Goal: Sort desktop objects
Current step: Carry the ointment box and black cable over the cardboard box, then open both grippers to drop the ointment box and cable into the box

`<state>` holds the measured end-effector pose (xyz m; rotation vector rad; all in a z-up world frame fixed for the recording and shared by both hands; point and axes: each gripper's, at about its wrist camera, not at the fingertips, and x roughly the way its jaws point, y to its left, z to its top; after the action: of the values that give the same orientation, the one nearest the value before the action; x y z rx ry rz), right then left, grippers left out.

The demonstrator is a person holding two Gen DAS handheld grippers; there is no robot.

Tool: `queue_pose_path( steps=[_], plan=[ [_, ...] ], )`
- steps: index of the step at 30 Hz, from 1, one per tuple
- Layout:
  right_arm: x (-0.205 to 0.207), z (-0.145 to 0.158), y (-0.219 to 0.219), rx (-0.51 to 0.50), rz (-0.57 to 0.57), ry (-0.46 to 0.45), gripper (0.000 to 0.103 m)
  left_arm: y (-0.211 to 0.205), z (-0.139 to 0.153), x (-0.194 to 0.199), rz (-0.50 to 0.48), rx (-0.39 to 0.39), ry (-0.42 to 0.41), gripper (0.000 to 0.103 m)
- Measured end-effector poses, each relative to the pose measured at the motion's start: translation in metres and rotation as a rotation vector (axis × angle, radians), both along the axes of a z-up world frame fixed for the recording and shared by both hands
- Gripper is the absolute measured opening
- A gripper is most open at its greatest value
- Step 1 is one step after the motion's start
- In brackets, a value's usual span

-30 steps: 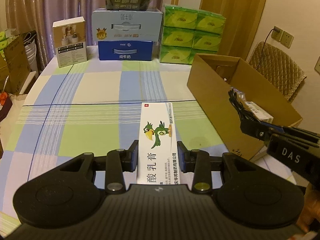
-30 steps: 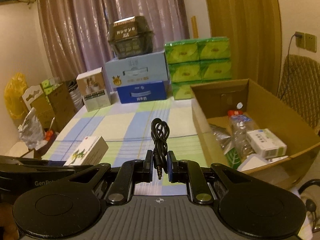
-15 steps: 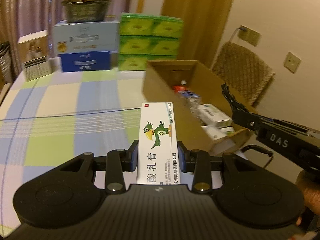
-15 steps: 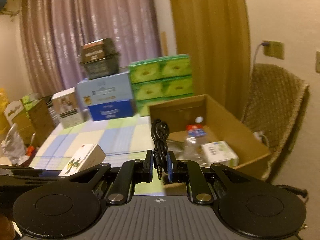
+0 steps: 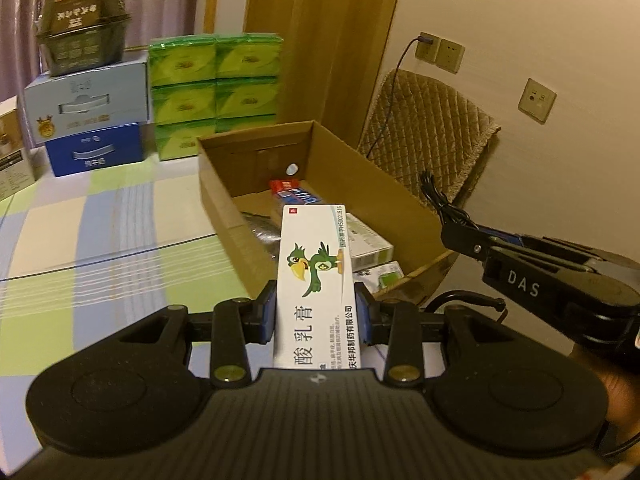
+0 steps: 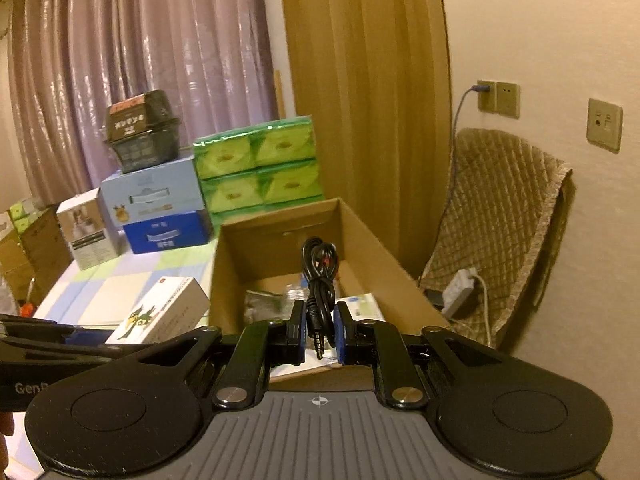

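My left gripper (image 5: 316,312) is shut on a white ointment box (image 5: 316,280) with a green parrot on it, held above the near left corner of the open cardboard box (image 5: 224,200). The same ointment box (image 6: 164,314) shows at the left of the right wrist view. My right gripper (image 6: 320,332) is shut on a coiled black audio cable (image 6: 318,276), its plug hanging between the pads, over the near edge of the cardboard box (image 6: 376,248). In the left wrist view the right gripper (image 5: 452,228) hovers at the carton's right wall with the cable (image 5: 434,194).
Inside the carton lie a bottle (image 5: 294,194), white medicine boxes (image 5: 366,240) and a dark bag. Green tissue packs (image 5: 216,92), blue cartons (image 5: 88,120) and a black container (image 5: 80,32) stand at the table's back. A padded chair (image 6: 500,220) stands to the right.
Both grippers have swung right and forward, from over the checked tablecloth to the cardboard box. Each holds its object as before.
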<state>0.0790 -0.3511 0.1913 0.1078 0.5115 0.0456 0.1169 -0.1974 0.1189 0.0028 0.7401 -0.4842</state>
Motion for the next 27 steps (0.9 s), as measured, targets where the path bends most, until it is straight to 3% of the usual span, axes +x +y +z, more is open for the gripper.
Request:
queue_pose_path(
  steps=[22,24,27],
  plan=[
    [0.079,-0.015,-0.036,-0.006,0.034,0.053,0.010,-0.038,-0.009,0.083,0.065,-0.029,0.032,0.033],
    [0.083,-0.016,-0.038,-0.008,0.029,0.055,0.010,-0.040,-0.009,0.091,0.073,-0.030,0.037,0.041],
    [0.087,-0.017,-0.039,-0.008,0.028,0.060,0.010,-0.038,-0.006,0.096,0.079,-0.039,0.024,0.042]
  ],
)
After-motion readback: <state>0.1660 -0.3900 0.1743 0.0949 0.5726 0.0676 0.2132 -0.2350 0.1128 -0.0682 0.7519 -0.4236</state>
